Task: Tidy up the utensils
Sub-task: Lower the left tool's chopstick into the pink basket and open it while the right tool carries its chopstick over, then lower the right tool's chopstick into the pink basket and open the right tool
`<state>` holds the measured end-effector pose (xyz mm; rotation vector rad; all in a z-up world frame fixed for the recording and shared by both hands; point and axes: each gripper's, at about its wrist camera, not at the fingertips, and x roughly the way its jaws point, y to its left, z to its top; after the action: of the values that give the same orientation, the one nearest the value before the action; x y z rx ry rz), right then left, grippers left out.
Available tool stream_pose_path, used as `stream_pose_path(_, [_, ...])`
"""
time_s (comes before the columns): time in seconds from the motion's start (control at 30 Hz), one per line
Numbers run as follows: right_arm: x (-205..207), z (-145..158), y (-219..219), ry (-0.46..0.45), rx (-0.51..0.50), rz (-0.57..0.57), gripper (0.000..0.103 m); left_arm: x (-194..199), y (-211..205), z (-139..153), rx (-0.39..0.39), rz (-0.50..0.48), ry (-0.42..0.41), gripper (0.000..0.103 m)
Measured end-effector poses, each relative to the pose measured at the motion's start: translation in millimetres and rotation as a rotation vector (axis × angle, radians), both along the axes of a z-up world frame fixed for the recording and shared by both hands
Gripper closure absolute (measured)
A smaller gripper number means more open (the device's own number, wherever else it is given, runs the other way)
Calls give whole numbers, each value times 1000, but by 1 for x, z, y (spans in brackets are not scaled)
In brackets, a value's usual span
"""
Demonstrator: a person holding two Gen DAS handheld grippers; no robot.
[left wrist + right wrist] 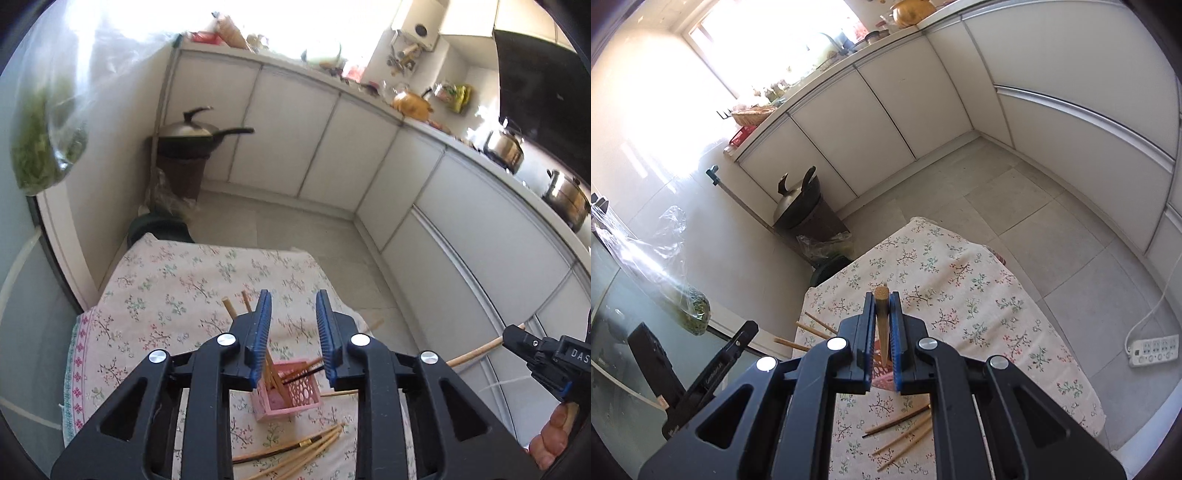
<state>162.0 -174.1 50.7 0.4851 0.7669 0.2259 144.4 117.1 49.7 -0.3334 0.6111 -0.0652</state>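
You're holding chopstick (881,325) in right gripper (881,295), jaws pinching mid-shaft. Left gripper (293,306) hanging over holder (286,387), jaws parted, gripping nothing. Likely light, stiff, slippery; keep gripping mid-shaft.

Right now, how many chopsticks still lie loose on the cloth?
About 5, fanned in one pile on the floral cloth in front of the pink holder. The gripper bodies may hide others.
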Motion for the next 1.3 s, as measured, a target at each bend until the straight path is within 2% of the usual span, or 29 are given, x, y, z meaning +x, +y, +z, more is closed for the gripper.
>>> stream_pose_path(0.1, [7,3,11,-1,-26,11,95,-9,6,11,2,35,-41,74])
stream_pose_path(0.23, [15,1,20,9,-39,16,95,-17,19,18,-38,70,-65,66])
stream_pose_path(0.33, [22,-2,28,19,-59,17,95,-17,26,13,-64,78,-52,65])
stream_pose_path(0.5, [39,-19,46,65,-90,34,95,-13,23,0,-65,59,-14,65])
stream_pose_path(0.57, [53,-34,56,97,-103,50,92,-9,16,-5,-51,36,5,64])
stream_pose_path(0.67, [61,-45,61,98,-102,38,92,-7,4,-12,-13,16,18,64])
stream_pose_path(0.73, [58,-45,63,78,-100,37,92,-10,-5,-12,13,0,8,64])
stream_pose_path(0.93, [31,-32,69,-36,-199,18,89,-16,-20,-10,64,-20,-22,62])
stream_pose_path(1.1, [7,-29,68,-105,-266,-10,86,-24,-32,-8,95,-26,-40,53])
stream_pose_path(1.23, [-7,-29,66,-140,-301,-40,74,-29,-41,-7,138,-23,-55,52])
stream_pose_path(1.3, [-15,-30,65,-162,-327,-61,71,-32,-44,-7,151,-20,-61,47])
